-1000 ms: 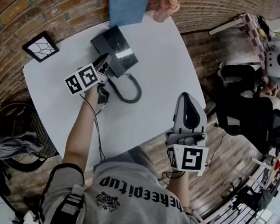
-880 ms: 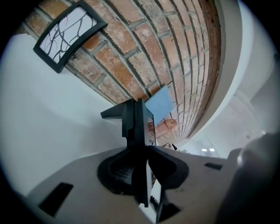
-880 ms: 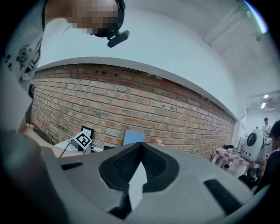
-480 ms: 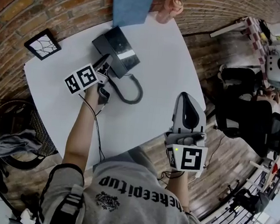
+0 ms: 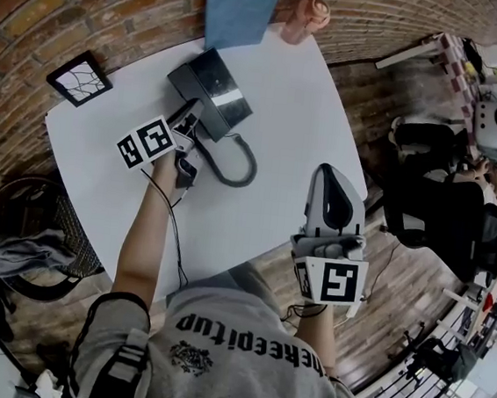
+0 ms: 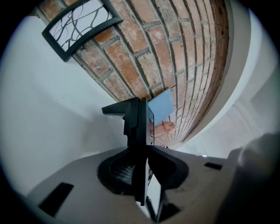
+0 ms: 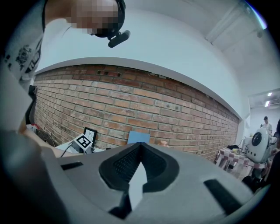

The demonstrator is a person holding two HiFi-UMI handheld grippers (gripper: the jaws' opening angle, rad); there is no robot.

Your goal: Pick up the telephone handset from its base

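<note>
Left claw (image 6: 141, 151) is about half closed. Its jaws press from both sides on the black handset (image 6: 136, 118), which stands edgewise between them. Only the left gripper view shows this grip. In the head view the marker cube covers the jaws, so there I see only that this claw is at the left side of the phone base (image 5: 216, 89), near the middle of the table (image 5: 284, 109). Whether the handset has left the base, I cannot tell.

Right claw (image 7: 140, 145) has its jaws together with nothing in them. The head view places it at the table's near edge, close to the right corner. The cord (image 5: 238, 171) lies in a loop beside the base and shows in the head view alone.

Farther away, a blue book (image 5: 240, 12) and a small pink thing (image 5: 305, 16) are at the far edge by the brick wall (image 5: 93, 1). A framed picture (image 5: 81, 77) is by the far left corner.

Compared with one second ago, both claws and the phone base keep nearly the same places.
</note>
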